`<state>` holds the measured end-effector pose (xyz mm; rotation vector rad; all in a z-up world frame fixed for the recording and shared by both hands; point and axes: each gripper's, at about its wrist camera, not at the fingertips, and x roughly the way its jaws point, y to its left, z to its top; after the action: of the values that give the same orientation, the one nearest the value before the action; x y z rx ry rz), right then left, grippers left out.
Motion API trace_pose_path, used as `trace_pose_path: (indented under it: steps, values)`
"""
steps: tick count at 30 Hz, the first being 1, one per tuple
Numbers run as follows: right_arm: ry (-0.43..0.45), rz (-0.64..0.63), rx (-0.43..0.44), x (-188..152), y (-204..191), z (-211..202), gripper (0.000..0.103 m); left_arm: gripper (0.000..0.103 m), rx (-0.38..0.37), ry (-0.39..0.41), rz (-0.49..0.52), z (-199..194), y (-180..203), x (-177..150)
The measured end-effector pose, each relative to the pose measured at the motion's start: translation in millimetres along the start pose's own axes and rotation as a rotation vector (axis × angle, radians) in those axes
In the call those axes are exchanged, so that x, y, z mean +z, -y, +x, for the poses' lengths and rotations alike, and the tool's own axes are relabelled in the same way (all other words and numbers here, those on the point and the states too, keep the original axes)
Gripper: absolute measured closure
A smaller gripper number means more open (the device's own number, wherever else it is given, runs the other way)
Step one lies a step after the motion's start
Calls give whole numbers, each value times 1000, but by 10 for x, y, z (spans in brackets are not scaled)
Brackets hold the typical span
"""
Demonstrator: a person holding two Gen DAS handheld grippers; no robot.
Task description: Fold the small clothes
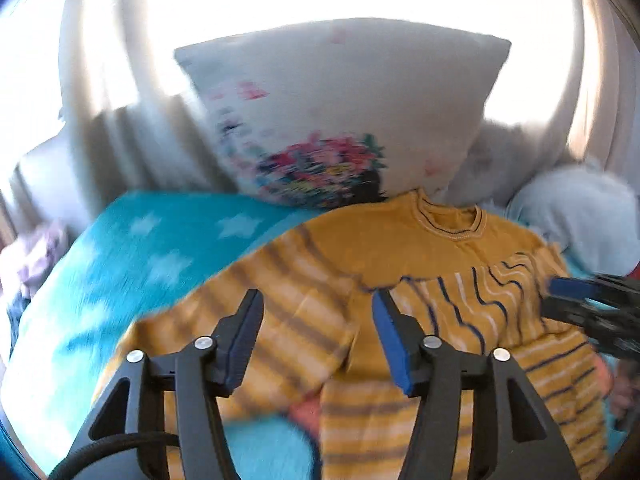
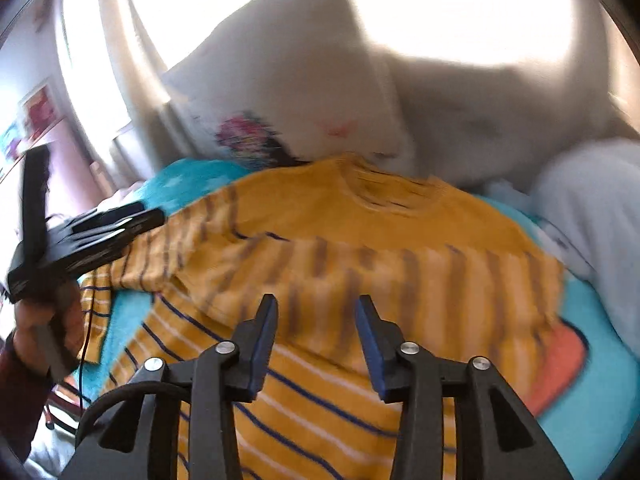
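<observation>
A small mustard-yellow shirt (image 1: 360,256) with navy and white stripes lies on a turquoise blanket (image 1: 132,264), collar toward the pillows. Its sleeves look folded in over the body; both views are blurred. My left gripper (image 1: 318,300) is open and empty just above the shirt's left sleeve. My right gripper (image 2: 316,306) is open and empty above the shirt's (image 2: 360,240) striped body. The right gripper also shows at the right edge of the left wrist view (image 1: 588,304). The left gripper shows at the left of the right wrist view (image 2: 120,220), held in a hand.
A white pillow (image 1: 344,112) with a colourful print stands behind the shirt, against bright curtains. Pale bedding (image 1: 576,216) lies at the right. Lilac cloth (image 1: 36,256) lies at the far left. The blanket (image 2: 592,360) has an orange patch near the shirt's right side.
</observation>
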<state>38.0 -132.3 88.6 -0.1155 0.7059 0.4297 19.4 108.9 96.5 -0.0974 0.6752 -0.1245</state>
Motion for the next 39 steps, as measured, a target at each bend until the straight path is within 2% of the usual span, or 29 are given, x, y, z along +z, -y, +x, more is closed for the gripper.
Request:
trace_pose_path:
  steps: [2,5,8,9,10,11,15,17,19,20,21,23,24,26,27,30,32,36,38,39]
  values:
    - [-18,-13,31,136,-128,236,42,47,-12,-9,-48,-170,-133,-209]
    - [-83,-24,54,280,-378,693,41,47,-35,-23,-118,-320,-275,-506]
    - [-135,-62,3,303,-516,1083,41,47,-80,-50,-215,-385,-407,-760]
    - [-147,-78,-6,298,-536,1172,49,47,-81,-50,-229,-397,-418,-801]
    - [-174,-107,-27,289,-573,1276,64,47,-76,-48,-246,-411,-447,-858]
    - [-178,-124,-61,285,-591,1310,84,47,-69,-44,-255,-422,-458,-894]
    - [-131,-74,-56,372,-556,1167,93,47,-78,-30,-267,-502,-518,-978]
    - [-87,-26,-47,445,-515,1115,93,47,-91,-28,-276,-540,-556,-1001]
    - [-37,75,-1,503,-428,1108,91,47,-95,-22,-285,-598,-602,-1003]
    - [-31,118,13,506,-388,1140,84,47,-97,-17,-290,-619,-629,-996]
    - [-41,150,15,507,-350,1210,72,47,-96,-7,-298,-672,-665,-1001]
    - [-129,131,-15,486,-382,1400,59,44,-92,7,-308,-752,-734,-1012]
    - [-128,94,-50,476,-429,1399,59,43,-85,17,-319,-810,-792,-1023]
    - [-51,47,-107,480,-524,1220,59,39,-71,31,-337,-881,-888,-1050]
    - [8,32,-111,489,-585,1076,59,39,-61,37,-346,-913,-943,-1067]
    - [81,39,-105,473,-677,880,59,39,-32,48,-371,-976,-1099,-1125]
    - [47,49,-53,438,-736,953,59,39,-3,55,-391,-1018,-1192,-1161]
    - [-129,74,17,331,-758,1444,58,39,14,81,-462,-1143,-1389,-1214]
    - [-111,79,15,338,-785,1374,58,38,32,98,-497,-1225,-1505,-1236]
    - [-112,104,58,348,-809,1299,58,38,47,108,-508,-1266,-1560,-1248]
